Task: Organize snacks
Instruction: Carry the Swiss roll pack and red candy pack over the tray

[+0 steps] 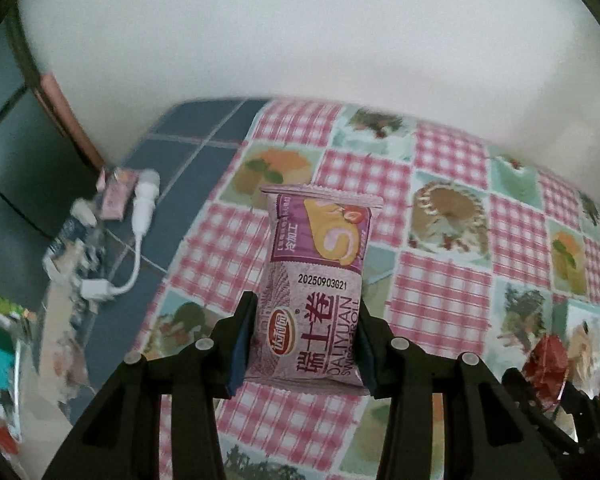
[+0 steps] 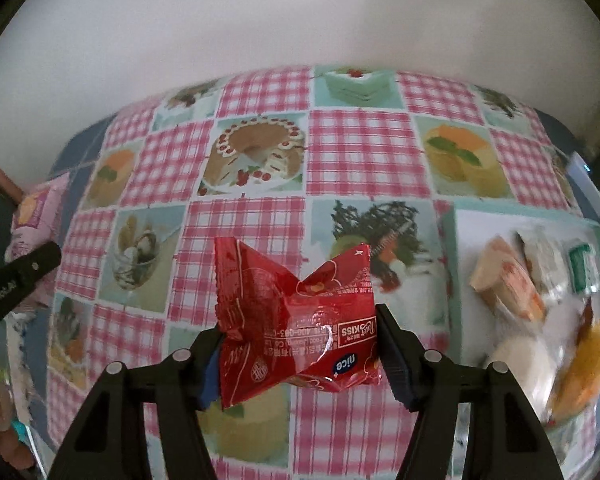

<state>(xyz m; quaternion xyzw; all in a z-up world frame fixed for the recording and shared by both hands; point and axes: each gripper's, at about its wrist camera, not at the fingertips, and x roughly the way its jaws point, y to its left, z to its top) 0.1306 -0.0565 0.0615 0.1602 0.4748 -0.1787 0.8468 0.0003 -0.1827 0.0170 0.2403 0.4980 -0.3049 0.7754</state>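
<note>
Purple Swiss-roll snack packet (image 1: 314,284) clamped upright in left gripper (image 1: 304,344) | crumpled red foil snack packet (image 2: 296,328) pinched in right gripper (image 2: 300,354) | both above pink checked tablecloth (image 2: 360,152)

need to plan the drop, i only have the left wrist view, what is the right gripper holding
Observer: The right gripper is shut on a red snack packet, crumpled, with "nice" and "KISS" printed on it.
Operator: is there a container near it
Observer: Yes, a pale tray sits on the checked tablecloth to the right of the packet, and it already holds several wrapped snacks.
Operator: can you see my left gripper from there
Observer: Only one dark finger at the left edge, with the purple Swiss roll packet behind it.
</note>
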